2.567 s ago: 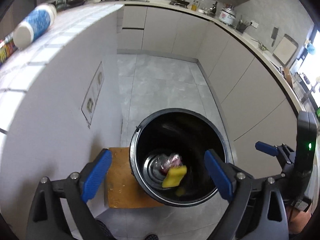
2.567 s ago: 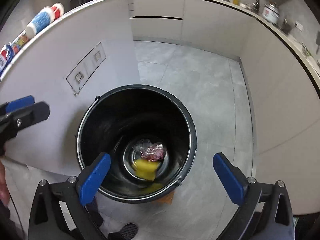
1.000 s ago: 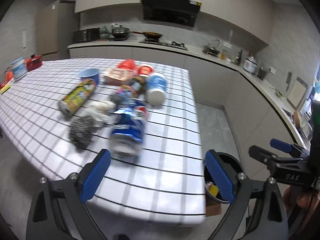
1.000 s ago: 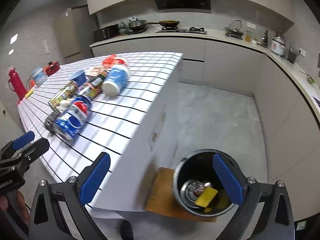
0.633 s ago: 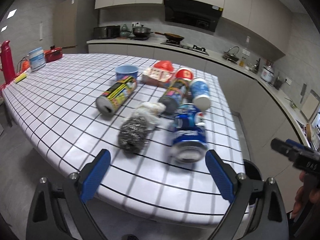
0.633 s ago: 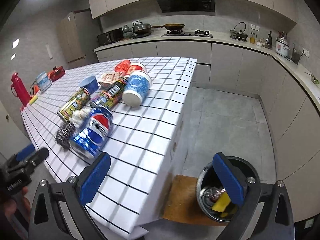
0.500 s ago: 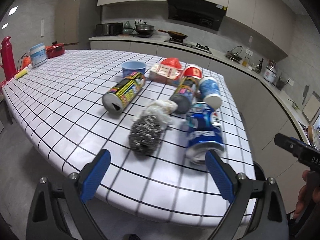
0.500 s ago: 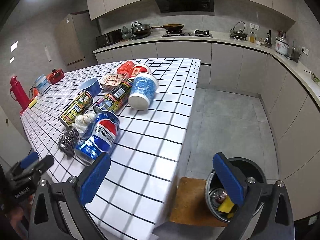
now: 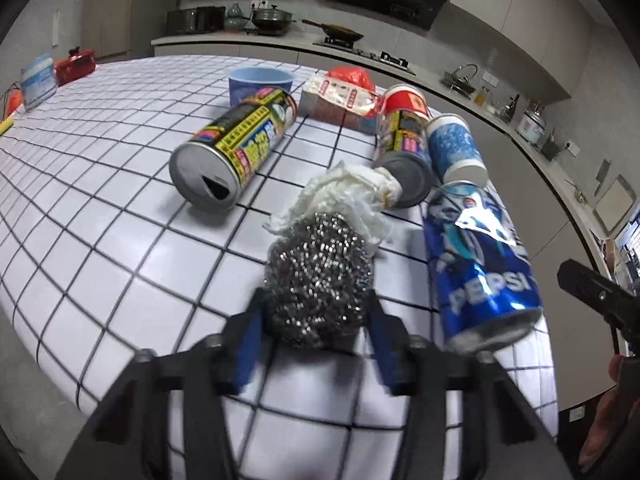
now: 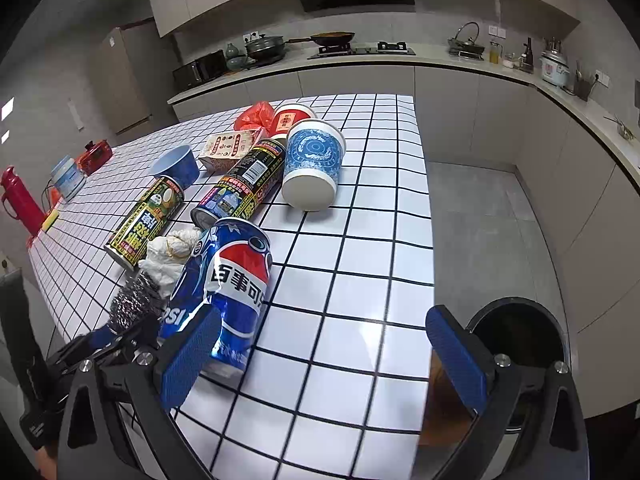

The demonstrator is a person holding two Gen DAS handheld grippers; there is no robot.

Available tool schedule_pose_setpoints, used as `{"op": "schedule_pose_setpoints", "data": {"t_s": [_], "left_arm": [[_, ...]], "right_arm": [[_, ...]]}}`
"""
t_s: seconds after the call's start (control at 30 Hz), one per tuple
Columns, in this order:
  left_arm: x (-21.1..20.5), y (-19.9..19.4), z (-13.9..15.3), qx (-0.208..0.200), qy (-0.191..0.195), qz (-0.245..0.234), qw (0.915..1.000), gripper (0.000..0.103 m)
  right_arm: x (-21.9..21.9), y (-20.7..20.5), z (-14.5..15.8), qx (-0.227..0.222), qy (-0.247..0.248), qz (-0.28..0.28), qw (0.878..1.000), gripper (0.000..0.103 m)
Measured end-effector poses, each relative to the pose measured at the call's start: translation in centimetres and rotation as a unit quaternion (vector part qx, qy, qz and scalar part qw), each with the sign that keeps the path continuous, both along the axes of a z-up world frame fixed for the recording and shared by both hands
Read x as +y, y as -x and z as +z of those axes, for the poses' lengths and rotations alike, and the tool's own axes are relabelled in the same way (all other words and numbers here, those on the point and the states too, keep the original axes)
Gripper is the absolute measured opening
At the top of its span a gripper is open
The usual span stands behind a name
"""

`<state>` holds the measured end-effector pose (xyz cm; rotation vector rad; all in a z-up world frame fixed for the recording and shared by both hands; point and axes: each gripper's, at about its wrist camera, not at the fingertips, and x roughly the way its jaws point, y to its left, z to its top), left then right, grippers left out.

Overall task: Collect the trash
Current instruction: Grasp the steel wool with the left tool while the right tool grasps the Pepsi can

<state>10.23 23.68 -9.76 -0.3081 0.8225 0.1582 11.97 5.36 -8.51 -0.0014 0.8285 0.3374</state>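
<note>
A steel wool scrubber (image 9: 318,280) lies on the white checked table (image 9: 100,200). My left gripper (image 9: 316,338) is shut on the scrubber, blue pads on both its sides; it also shows in the right wrist view (image 10: 120,332) with the scrubber (image 10: 134,302). A crumpled white tissue (image 9: 348,196) touches the scrubber's far side. A crushed blue Pepsi can (image 9: 478,260) lies just right of it, and also shows in the right wrist view (image 10: 224,284). My right gripper (image 10: 320,344) is open and empty above the table's near edge. The black trash bin (image 10: 520,336) stands on the floor at right.
Further back lie a yellow-black can (image 9: 236,144), a second can (image 9: 404,144), a blue-white cup (image 9: 456,148), a blue bowl (image 9: 260,82), a snack packet (image 9: 340,100) and a red bag (image 9: 352,76). A red flask (image 10: 20,196) stands far left. Kitchen counters (image 10: 440,64) line the walls.
My left gripper moved in over the table and closed on the steel wool scrubber. My right gripper moved closer to the table's edge and stayed open.
</note>
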Motion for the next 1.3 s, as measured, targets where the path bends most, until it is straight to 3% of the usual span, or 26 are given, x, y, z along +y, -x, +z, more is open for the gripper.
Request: {"op": "schedule_pose_setpoints", "data": {"t_s": [0.5,0.63,0.8,0.9,0.97,1.03,1.3], "left_arm": [[6.4,2.3,-0.1,0.005,-0.024,0.053,0.9983,0.045],[6.3,2.0,0.0,0.003,-0.027,0.05,0.9984,0.046],[6.2,1.5,0.2,-0.002,-0.029,0.049,0.9984,0.053],[6.3,0.9,-0.1,0.003,-0.023,0.042,0.9988,0.053],[6.1,0.7,-0.1,-0.001,-0.024,0.034,0.9992,0.045],[5.9,0.9,0.1,-0.005,-0.02,0.031,0.9993,0.043],[3.0,1.5,1.2,-0.016,-0.021,0.016,0.9995,0.043]], "right_arm": [[7.6,-2.0,-1.9,0.021,0.004,0.021,1.0,0.103],[8.8,-2.3,-3.2,0.04,0.024,0.021,0.999,0.087],[8.7,-2.5,-4.3,0.053,0.029,0.02,0.998,0.071],[8.3,-2.6,-4.4,0.052,0.027,0.02,0.998,0.07],[8.1,-2.4,-4.3,0.05,0.027,0.022,0.998,0.07],[7.7,-2.2,-4.2,0.048,0.026,0.025,0.998,0.07],[5.4,-1.7,-3.0,0.038,0.014,0.015,0.999,0.07]]}}
